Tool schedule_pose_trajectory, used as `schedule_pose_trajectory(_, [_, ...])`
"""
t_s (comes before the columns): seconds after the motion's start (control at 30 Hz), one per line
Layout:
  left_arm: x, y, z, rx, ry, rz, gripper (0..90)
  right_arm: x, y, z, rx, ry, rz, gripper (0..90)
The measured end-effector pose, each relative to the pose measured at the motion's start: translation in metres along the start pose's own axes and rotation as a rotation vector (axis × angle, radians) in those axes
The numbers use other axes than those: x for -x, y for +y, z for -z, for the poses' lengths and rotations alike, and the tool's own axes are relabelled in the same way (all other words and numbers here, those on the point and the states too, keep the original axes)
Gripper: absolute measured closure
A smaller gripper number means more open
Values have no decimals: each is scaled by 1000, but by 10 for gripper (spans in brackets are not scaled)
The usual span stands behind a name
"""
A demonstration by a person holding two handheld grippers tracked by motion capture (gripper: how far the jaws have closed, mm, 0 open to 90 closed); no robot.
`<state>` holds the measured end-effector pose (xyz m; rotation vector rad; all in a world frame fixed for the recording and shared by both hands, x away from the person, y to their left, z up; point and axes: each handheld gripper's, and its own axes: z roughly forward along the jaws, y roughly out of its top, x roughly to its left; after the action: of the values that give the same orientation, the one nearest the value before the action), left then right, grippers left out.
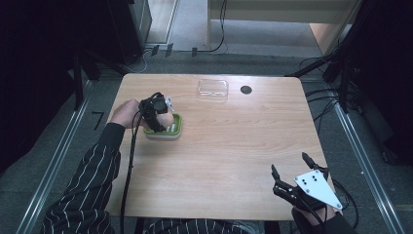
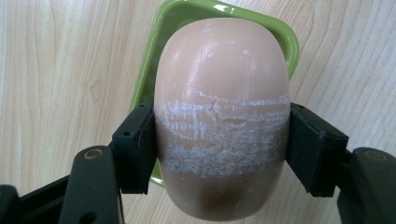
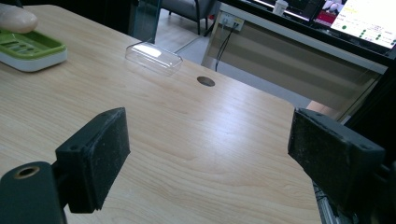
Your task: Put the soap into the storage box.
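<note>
A peach-coloured oval soap bar (image 2: 222, 121) with a whitish scuffed band sits between the jaws of my left gripper (image 2: 219, 144), which is shut on its sides. It hangs just above a green soap dish (image 2: 275, 35) on a white base. In the high view the left gripper (image 1: 158, 117) is over the dish (image 1: 176, 126) at the table's left. The right gripper view shows the dish (image 3: 28, 46) far left, with the soap (image 3: 17, 18) above it. My right gripper (image 1: 288, 163) stands open over the table's near right corner, its jaws (image 3: 205, 158) wide apart with nothing between.
A clear plastic lid or box (image 1: 213, 89) lies at the table's far edge, with a round cable hole (image 1: 246, 89) beside it. The wooden table (image 1: 229, 146) ends close behind my right gripper. Cables run along the floor at the back and right.
</note>
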<state>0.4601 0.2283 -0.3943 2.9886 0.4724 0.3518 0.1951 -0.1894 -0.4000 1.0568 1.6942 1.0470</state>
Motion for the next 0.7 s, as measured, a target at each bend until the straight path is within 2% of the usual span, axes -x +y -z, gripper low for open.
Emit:
schedule_pose_trajectory(0.07, [-1,1,-2,-12,2,-12,337,0,0,0,-1,-1,1,134])
schedule_pose_trajectory(0.17, [-2,2,-5,2,-5,-26,337,0,-1,1,1,-5,1,134])
schedule_pose_trajectory(0.4, [-4,2,-10,-5,-21,-57,337,0,-1,1,0,-5,3,134])
schedule_pose_trajectory(0.7, [-8,0,-17,1,-14,-56,337,0,0,2,-2,-7,2,134])
